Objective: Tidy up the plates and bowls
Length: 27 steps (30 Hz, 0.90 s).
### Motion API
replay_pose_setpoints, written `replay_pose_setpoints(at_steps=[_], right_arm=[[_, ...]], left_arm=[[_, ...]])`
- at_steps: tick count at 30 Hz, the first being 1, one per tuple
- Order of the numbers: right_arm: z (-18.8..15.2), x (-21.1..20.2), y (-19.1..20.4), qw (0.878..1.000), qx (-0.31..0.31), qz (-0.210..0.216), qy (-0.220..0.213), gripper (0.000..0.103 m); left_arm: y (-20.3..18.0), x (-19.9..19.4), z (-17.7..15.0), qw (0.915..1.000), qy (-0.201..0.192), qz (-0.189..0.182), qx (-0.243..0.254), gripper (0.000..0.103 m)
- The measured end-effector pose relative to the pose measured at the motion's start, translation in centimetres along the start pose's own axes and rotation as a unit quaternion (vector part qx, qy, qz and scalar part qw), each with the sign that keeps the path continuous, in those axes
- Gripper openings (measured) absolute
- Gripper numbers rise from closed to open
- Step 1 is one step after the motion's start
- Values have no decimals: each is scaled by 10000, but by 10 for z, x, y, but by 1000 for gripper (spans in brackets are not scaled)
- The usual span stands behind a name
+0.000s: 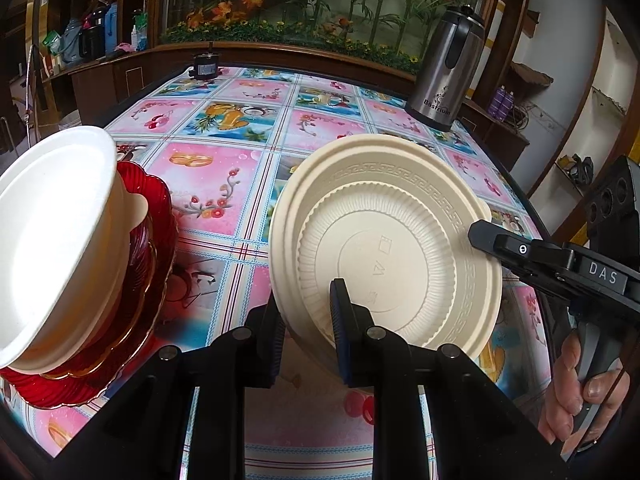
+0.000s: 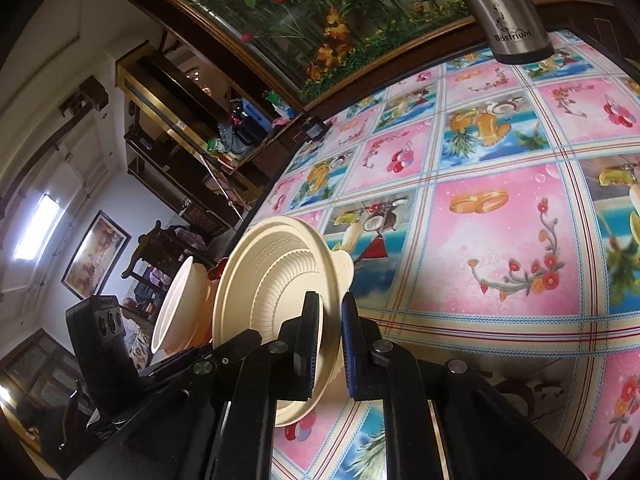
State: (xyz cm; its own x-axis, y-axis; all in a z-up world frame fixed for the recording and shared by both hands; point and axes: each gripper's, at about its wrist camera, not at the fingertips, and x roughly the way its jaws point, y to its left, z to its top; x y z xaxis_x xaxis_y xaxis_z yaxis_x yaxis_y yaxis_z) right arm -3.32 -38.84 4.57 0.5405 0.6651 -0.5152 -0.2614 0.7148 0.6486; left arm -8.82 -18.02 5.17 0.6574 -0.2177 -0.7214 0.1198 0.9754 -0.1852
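Observation:
A cream ribbed bowl (image 1: 384, 240) is held tilted above the table. My left gripper (image 1: 306, 320) is shut on its near rim. My right gripper (image 2: 331, 332) straddles the far rim of the same bowl (image 2: 272, 280), its finger (image 1: 492, 240) touching the edge in the left wrist view. At the left a plain cream bowl (image 1: 52, 240) sits stacked on red glass plates (image 1: 136, 280); it also shows in the right wrist view (image 2: 176, 312).
The table has a pink and blue patterned cloth (image 1: 224, 168). A steel thermos jug (image 1: 444, 68) stands at the far right edge, and a small black object (image 1: 204, 66) at the far edge. Shelves and cabinets surround the table.

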Motion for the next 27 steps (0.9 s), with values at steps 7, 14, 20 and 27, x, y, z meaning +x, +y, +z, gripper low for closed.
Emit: replay_pose_setpoints(at_steps=[7, 14, 20, 27], right_arm=[[-1, -1, 4, 9999, -13, 163, -56, 12], [-3, -4, 7, 9994, 10, 314, -163, 12], [-10, -8, 15, 9989, 110, 399, -222, 13], [-12, 0, 35, 9988, 128, 459, -141, 13]], left_arm=[[2, -6, -1, 10000, -62, 4, -9, 19], [4, -16, -3, 9999, -150, -43, -12, 19], [10, -28, -3, 9996, -274, -7, 0, 19], [26, -50, -1, 9984, -553, 68, -117, 19]])
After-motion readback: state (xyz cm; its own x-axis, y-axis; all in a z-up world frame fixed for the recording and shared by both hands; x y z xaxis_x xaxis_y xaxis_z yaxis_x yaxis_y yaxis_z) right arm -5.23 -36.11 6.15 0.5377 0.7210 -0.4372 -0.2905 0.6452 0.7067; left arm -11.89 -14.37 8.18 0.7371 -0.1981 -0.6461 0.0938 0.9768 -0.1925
